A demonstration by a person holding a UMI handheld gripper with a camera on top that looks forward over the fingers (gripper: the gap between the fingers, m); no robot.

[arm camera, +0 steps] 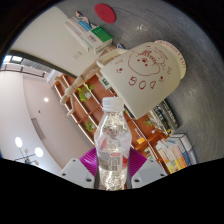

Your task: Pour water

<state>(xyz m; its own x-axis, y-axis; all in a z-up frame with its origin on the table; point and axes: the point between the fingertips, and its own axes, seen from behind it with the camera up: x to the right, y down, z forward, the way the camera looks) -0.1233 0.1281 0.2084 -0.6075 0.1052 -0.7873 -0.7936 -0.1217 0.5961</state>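
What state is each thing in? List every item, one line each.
Water bottle: capped, label on, standing along the fingers, clamped between both pink pads.
Hand-held gripper: shut on the water bottle, tilted so the room appears rotated.
Paper cup: beyond the bottle, printed with a cartoon figure, lying sideways in this tilted view; contents cannot be seen.
Shelf: stocked with items, behind the cup.

Behind my view: wooden shelving [88,92] stocked with coloured items, white wall [45,40], 2 bright lamps [28,148].
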